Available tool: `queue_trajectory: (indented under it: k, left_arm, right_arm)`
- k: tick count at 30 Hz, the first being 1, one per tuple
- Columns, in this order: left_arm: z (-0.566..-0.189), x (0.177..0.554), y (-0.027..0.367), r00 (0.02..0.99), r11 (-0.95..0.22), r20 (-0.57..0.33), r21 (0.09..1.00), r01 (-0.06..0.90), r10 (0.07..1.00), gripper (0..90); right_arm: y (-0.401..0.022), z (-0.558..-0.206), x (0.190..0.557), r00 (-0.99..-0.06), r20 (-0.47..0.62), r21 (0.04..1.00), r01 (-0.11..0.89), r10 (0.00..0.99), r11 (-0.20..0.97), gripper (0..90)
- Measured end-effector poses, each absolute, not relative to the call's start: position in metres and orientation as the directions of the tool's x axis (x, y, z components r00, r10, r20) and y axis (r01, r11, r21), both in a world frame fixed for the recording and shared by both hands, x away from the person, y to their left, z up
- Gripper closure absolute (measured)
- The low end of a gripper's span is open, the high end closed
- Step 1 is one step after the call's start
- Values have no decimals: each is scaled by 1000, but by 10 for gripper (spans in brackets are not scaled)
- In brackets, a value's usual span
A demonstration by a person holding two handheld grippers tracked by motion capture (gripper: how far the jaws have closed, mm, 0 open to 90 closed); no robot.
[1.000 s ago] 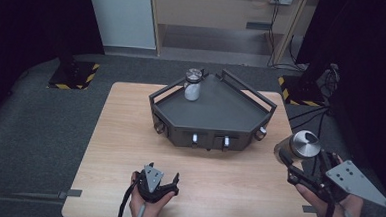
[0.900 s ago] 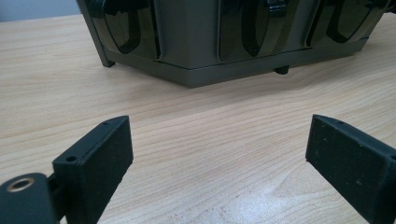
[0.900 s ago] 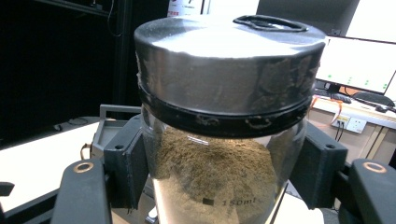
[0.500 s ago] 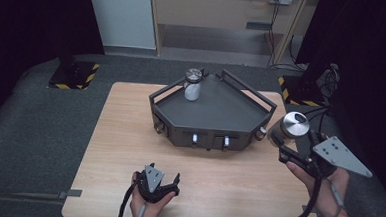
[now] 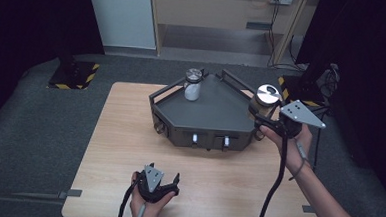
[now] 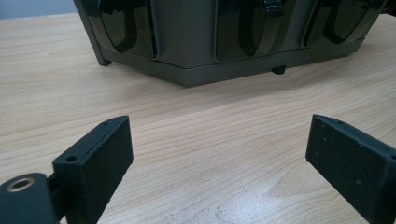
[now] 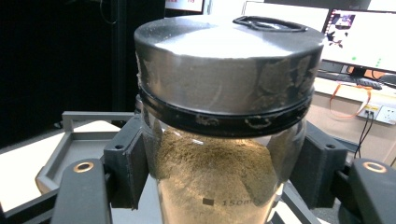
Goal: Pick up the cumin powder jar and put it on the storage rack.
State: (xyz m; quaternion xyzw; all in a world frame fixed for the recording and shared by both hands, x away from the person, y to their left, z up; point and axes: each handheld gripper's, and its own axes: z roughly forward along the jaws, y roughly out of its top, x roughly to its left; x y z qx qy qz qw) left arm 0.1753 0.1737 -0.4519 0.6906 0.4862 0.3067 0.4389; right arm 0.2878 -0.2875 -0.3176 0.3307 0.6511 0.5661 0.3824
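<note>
Since the earlier frame, the right gripper [image 5: 264,114] had carried its jar [image 5: 265,98] from beyond the counter's right edge to the tray's [image 5: 216,112] right rim. Its jaws were clamped on the glass; brown powder filled the jar under a metal lid [image 7: 229,60]. A white-filled jar [image 5: 192,84] stood at the tray's far corner. The left gripper [image 5: 158,184] rested at the counter's [image 5: 119,134] near edge, jaws wide apart, empty.

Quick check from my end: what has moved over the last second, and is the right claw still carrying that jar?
The right claw has carried its metal-lidded jar of brown powder from the table's right edge forward and inward, to the right rim of the dark tray; it stays clamped on the glass. The left claw stays open near the front edge, and the white jar stays in the tray.
</note>
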Motion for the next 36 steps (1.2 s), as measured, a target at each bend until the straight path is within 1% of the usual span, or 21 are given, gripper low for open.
queue_trajectory:
  k: [8, 17, 27, 36]
  left_arm:
    - [-452, 177, 175, 339, -138, -9, 904, 405, 941, 61]
    - [-451, 175, 175, 338, -136, -8, 906, 401, 941, 61]
    - [-452, 176, 175, 340, -138, -7, 906, 399, 940, 61]
    - [-452, 176, 174, 345, -141, -7, 905, 401, 939, 62]
  right_arm:
    - [-273, -324, 327, -490, -99, 991, 31, 866, 131, 309]
    - [-256, -344, 377, -495, -58, 989, 89, 867, 117, 309]
    - [-243, -362, 410, -499, -15, 974, 187, 866, 125, 309]
    - [-239, -369, 431, -540, 10, 958, 247, 841, 147, 309]
